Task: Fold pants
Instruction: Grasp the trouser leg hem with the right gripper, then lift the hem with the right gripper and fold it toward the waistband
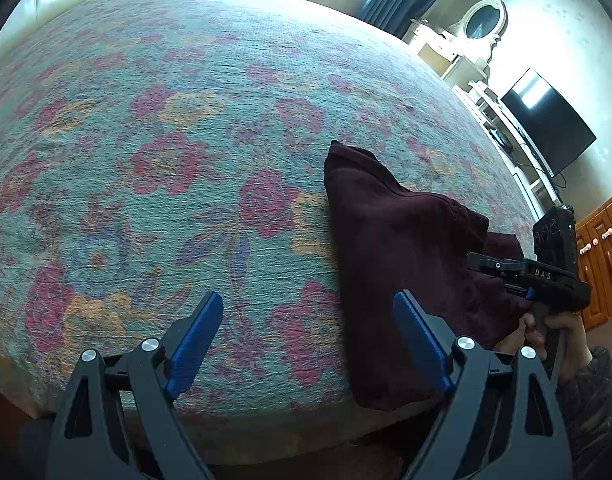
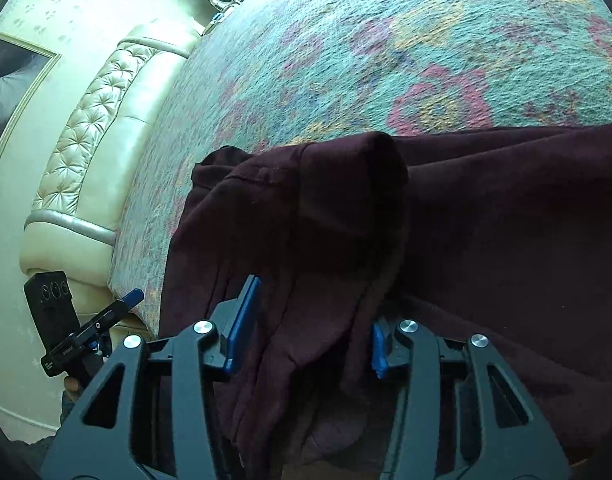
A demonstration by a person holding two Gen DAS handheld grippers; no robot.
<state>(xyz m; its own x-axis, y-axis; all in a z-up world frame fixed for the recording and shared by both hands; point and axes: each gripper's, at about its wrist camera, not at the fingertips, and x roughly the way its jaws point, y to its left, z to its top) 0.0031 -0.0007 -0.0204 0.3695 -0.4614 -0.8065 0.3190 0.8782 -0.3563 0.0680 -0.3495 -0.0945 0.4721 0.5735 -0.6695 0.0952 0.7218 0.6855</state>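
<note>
Dark maroon pants (image 1: pixel 406 248) lie bunched on the floral bedspread (image 1: pixel 165 140) near the bed's front edge. My left gripper (image 1: pixel 306 300) hovers open over bare bedspread just left of the pants, with nothing between its blue pads. In the right wrist view the pants (image 2: pixel 506 220) fill the lower half, one folded layer humped over the rest. My right gripper (image 2: pixel 312 320) is closed on a gathered fold of this fabric, which fills the gap between both pads. From the left wrist view the right gripper's body (image 1: pixel 546 276) and the hand holding it sit at the pants' right side.
A cream tufted headboard (image 2: pixel 85 132) bounds one end of the bed. A television (image 1: pixel 550 124), white shelving and a wooden cabinet (image 1: pixel 602 256) stand beyond the far side. The bed's near edge (image 1: pixel 265 432) drops off just below my left gripper.
</note>
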